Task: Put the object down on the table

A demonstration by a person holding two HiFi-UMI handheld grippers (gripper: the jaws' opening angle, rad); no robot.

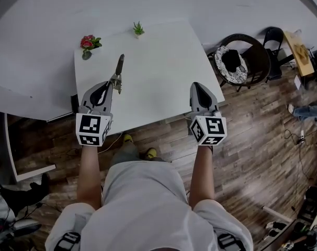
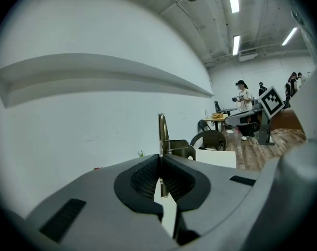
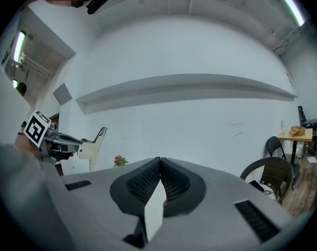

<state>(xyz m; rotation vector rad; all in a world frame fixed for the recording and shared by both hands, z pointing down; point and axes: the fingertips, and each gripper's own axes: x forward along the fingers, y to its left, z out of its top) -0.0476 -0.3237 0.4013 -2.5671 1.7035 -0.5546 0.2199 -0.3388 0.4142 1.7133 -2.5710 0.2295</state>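
Holding phase: left gripper (image 1: 109,86) clamped on metal tool (image 1: 119,68) over table (image 1: 163,77), likely not yet set down. Right gripper (image 1: 199,94) closed, empty. Next: lower tool flat, then release.

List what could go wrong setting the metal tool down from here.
1. The left gripper pinches the metal tool only at its near end, so the long free part may pivot or slip when it meets the table.
2. The red flowers and green plant stand at the far edge beyond the tool's tip; a forward slide could knock one.
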